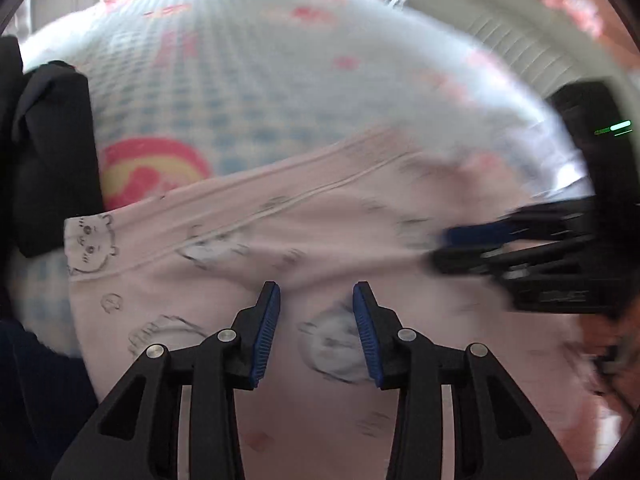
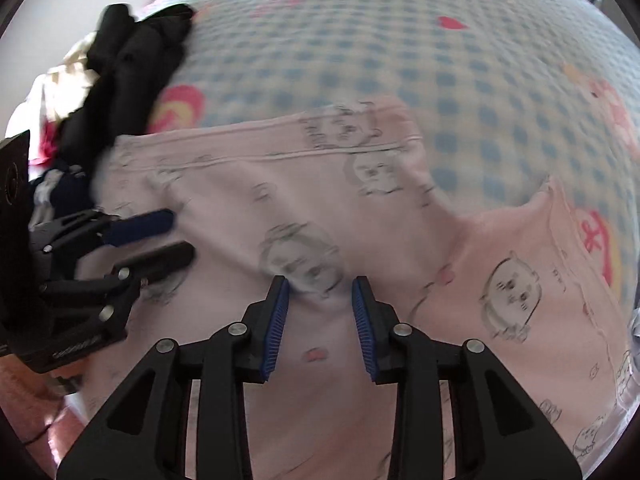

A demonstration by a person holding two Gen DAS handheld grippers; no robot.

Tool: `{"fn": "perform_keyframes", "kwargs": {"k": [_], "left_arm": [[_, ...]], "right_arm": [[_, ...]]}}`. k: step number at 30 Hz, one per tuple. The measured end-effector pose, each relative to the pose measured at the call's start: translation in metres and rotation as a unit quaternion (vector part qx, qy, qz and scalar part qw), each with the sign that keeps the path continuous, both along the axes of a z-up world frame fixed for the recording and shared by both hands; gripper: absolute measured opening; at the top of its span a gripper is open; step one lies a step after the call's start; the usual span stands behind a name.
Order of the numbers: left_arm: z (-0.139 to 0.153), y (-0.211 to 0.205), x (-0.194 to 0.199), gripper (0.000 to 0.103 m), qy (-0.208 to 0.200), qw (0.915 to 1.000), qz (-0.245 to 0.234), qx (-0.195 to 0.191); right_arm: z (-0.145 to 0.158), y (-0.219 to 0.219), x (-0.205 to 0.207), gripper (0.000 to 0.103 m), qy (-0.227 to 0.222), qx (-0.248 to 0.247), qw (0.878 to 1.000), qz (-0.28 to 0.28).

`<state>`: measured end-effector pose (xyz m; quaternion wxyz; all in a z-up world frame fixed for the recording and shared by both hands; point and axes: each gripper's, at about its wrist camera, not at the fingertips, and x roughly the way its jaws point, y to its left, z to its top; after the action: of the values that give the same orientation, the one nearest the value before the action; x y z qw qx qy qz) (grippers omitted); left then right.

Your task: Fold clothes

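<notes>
A pale pink garment printed with cartoon animal faces lies spread on a blue-checked bedsheet. My left gripper is open just above the garment with nothing between its blue pads. My right gripper is open too, over a printed face near the garment's middle. Each gripper shows in the other's view: the right one at the right, the left one at the left, both blurred and with fingers apart. A second pink section lies to the right.
A heap of black clothes sits at the far left of the bed, also in the left wrist view, with light and dark garments beside it. The bedsheet has red and yellow prints. A white ribbed object stands at the back right.
</notes>
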<state>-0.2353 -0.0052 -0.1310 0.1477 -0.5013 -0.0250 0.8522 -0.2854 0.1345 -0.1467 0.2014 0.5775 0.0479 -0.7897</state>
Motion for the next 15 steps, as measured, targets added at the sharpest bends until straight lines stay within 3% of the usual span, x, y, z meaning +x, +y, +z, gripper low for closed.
{"fn": "perform_keyframes", "kwargs": {"k": [2,4,6,8,9,11,13,15], "left_arm": [[0.004,-0.007,-0.011,0.040,0.010,0.9990,0.037,-0.024],[0.017,-0.019,-0.016,0.037,0.022,0.9974,0.069,-0.005],[0.024,-0.020,-0.017,0.039,0.016,0.9979,0.050,0.037],[0.025,-0.013,-0.016,0.043,-0.001,0.9968,0.001,0.080],[0.020,-0.002,-0.012,0.044,-0.014,0.9975,-0.026,0.065],[0.008,0.011,-0.011,0.044,-0.019,0.9990,-0.037,0.017],[-0.005,0.020,-0.013,0.045,-0.015,0.9988,-0.035,-0.030],[-0.006,0.009,-0.026,0.044,-0.017,0.9999,0.001,0.001]], "right_arm": [[0.007,0.012,-0.009,0.032,0.034,0.012,0.998,-0.049],[0.018,0.024,-0.016,0.033,0.064,0.005,0.994,-0.089],[0.024,0.027,-0.018,0.035,0.050,-0.055,0.995,-0.071],[0.011,0.013,-0.016,0.035,-0.007,-0.081,0.997,-0.002],[0.002,0.001,-0.011,0.035,-0.021,-0.062,0.997,0.033],[-0.010,-0.014,-0.006,0.035,0.007,0.001,0.998,0.068],[-0.015,-0.012,-0.014,0.035,0.012,-0.003,0.999,0.051],[-0.014,0.002,-0.028,0.033,0.014,-0.023,1.000,0.001]]}}
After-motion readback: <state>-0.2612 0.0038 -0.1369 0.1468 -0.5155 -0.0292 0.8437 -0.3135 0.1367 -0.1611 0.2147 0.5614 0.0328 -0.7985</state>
